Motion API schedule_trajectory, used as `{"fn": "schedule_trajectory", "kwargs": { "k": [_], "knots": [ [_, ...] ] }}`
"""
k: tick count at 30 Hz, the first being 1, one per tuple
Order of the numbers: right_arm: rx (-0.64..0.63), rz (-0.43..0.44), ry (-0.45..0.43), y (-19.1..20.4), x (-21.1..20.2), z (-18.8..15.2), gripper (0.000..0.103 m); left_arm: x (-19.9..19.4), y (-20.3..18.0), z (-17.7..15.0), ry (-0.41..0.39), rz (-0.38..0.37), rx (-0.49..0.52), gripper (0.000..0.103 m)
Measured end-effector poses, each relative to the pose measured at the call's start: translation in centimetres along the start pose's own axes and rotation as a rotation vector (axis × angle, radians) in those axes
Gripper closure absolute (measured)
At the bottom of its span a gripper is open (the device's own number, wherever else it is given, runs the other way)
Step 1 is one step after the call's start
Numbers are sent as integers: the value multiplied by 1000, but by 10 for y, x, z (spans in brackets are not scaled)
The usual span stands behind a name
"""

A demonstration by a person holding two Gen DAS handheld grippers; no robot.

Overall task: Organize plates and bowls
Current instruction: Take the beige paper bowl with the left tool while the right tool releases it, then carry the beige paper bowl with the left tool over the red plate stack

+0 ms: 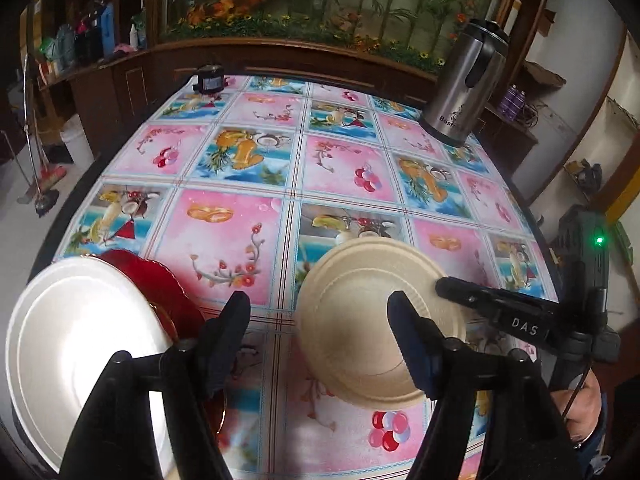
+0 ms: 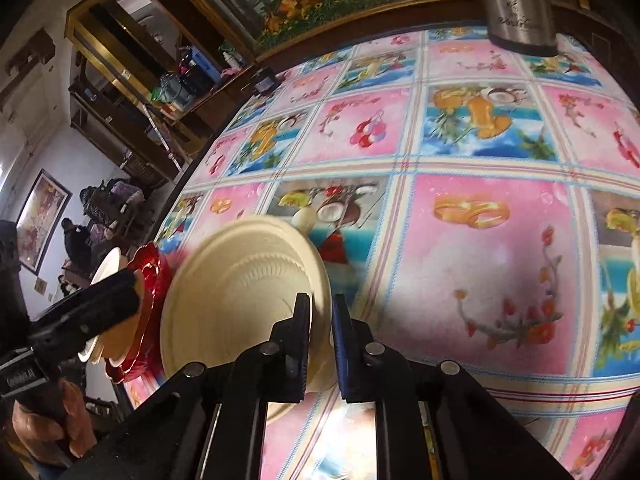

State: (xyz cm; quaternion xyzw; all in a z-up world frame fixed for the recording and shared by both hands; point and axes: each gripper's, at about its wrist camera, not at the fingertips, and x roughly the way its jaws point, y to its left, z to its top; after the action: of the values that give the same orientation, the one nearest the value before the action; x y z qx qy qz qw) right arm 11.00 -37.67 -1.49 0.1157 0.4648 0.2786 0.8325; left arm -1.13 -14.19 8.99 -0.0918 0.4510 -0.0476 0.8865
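Far left, left-wrist view: white plate point(image 1: 76, 344), round, plain, glossy, broad flat rim, overlapping red plate point(image 1: 160, 280) beneath it; red one glassy, scalloped edge, gilt trim. Both at near-left corner of table point(image 1: 256, 168), on pink-and-blue fruit-print cloth. Centre: left gripper point(image 1: 320, 320), fingers spread wide, clamped on nothing, hovering between white plate and cream bowl. Right of centre: cream bowl point(image 1: 372, 320), matte, pale beige, wide flat rim, tilted with one side raised off the cloth; embossed fan-like ridges inside, seen from right wrist point(image 2: 244, 300). Right gripper point(image 2: 322, 344) pinched together on the bowl's rim, one finger inside, one outside; same gripper entering left-wrist view from the right point(image 1: 452, 286). Far right, back of table: steel kettle point(image 1: 464, 80), black handle and base, well apart from the dishes. Far left corner at back: small black object point(image 1: 208, 79), too small to identify.
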Motion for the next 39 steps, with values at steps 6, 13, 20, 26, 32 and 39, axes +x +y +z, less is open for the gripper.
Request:
{"fn": "schedule_trajectory", "kwargs": {
  "k": [6,13,20,26,32,39],
  "knots": [
    [33,3,-7,-10,-5,3,91,23,-6,-9,59,-14,8,36],
    [48,-7,1,-12,-4,4,88,41,-4,-24,87,-23,-16,82],
    [39,7,-21,-10,-10,5,88,26,-7,-26,32,-23,-7,82],
    [32,46,-43,-6,-18,6,88,15,-8,-26,-7,-16,-2,82],
    [29,96,-62,0,-28,7,88,0,-10,-26,-53,11,16,78],
    [-7,140,-86,19,-41,6,88,-21,-8,-27,-100,20,24,76]
  ]
}}
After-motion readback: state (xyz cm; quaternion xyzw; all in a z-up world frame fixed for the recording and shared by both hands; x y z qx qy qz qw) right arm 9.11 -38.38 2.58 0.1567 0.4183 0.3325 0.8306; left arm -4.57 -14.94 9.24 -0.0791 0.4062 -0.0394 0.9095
